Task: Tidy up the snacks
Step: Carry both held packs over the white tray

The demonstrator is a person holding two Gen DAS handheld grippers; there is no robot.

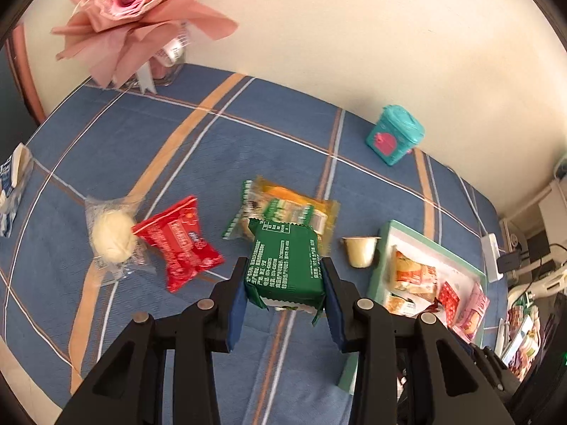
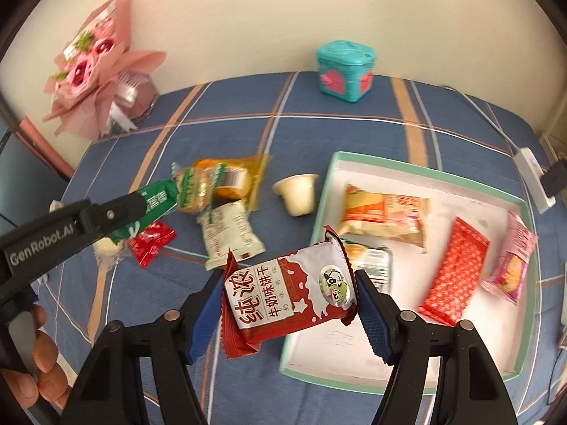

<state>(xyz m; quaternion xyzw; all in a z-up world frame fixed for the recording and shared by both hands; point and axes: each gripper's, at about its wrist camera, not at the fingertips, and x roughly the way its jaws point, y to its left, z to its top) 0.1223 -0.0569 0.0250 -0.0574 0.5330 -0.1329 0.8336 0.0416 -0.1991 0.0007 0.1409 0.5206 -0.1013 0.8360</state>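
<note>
We held the left tongs (image 1: 285, 283) pinched on a green foil snack packet (image 1: 285, 265) above the blue plaid-clothed counter (image 1: 106, 134), while the right tongs (image 2: 288, 301) clamped a red-and-white milk biscuit packet (image 2: 288, 297) at the near left corner of the mint-rimmed white tray (image 2: 425, 173). Inside that tray lay an orange snack bag (image 2: 384, 217), a red patterned packet (image 2: 455, 271) and a pink packet (image 2: 510, 260). Beyond our tongs, loose on the cloth, sat a red wrapper (image 1: 180, 242), a clear-wrapped white bun (image 1: 111, 235), a yellow-and-green packet pile (image 1: 287, 209) and a small cream pudding cup (image 1: 360, 250). Farther back stood a teal tin (image 1: 395, 134) and a pink paper bouquet (image 1: 138, 10).
</note>
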